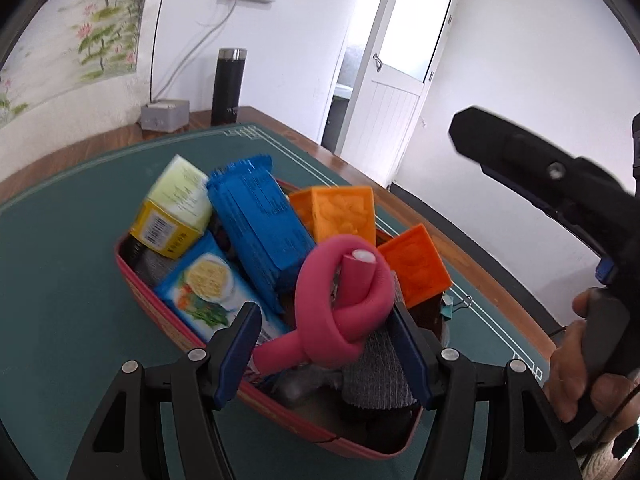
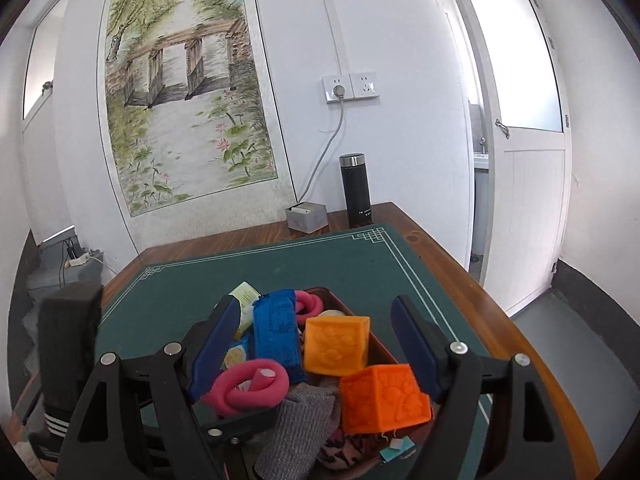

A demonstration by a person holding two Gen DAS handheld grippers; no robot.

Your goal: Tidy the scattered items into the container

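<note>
A red container point(image 1: 138, 282) on the green mat holds a yellow-green box point(image 1: 172, 208), a blue packet point(image 1: 260, 224), a noodle packet point(image 1: 204, 284), two orange cubes point(image 1: 344, 210) point(image 1: 416, 268), a grey cloth point(image 1: 376, 368) and a knotted pink foam tube point(image 1: 340, 304). My left gripper point(image 1: 323, 305) is open just above the container's near end, with the pink knot lying between its fingers on the pile. My right gripper point(image 2: 314, 304) hovers open over the container, and the orange cubes point(image 2: 336, 344) point(image 2: 384, 398) show between its fingers untouched. A hand point(image 1: 576, 364) holds it at the right of the left wrist view.
A black flask point(image 2: 355, 192) and a small grey box point(image 2: 306, 218) stand at the table's far edge by the wall. A binder clip point(image 1: 456, 308) lies beside the container. Bare green mat point(image 1: 60, 280) surrounds the container. A white door point(image 2: 528, 200) is to the right.
</note>
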